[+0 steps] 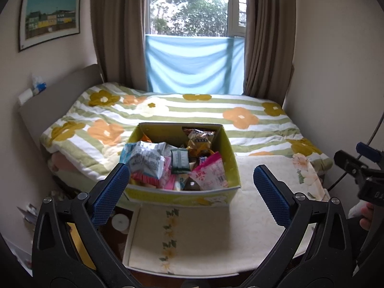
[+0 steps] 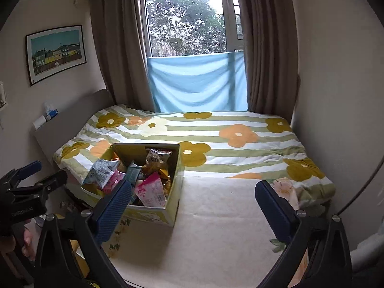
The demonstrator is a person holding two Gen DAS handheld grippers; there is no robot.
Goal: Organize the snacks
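Snack box [image 1: 182, 193], yellow, full of packets [image 1: 146, 160]: on cream blanket [image 1: 252, 218] at bed's foot. My left hand-held gripper [image 1: 190, 192] and right hand-held gripper [image 2: 192, 206]: jaws wide apart, empty.

One open cardboard box [image 1: 230, 158] stands on one cream mat [image 1: 252, 228], holding a heap of snack packets [image 1: 177, 160]; at least six packets can be told apart, the rest overlap and cannot be counted. One bed carries one flowered quilt [image 1: 192, 112]. One window has two brown curtains [image 1: 117, 31] and one blue cloth [image 1: 192, 64]. One framed picture [image 1: 50, 16] hangs on the wall. Two tongs: left tongs [image 1: 192, 194], right tongs [image 2: 193, 206]
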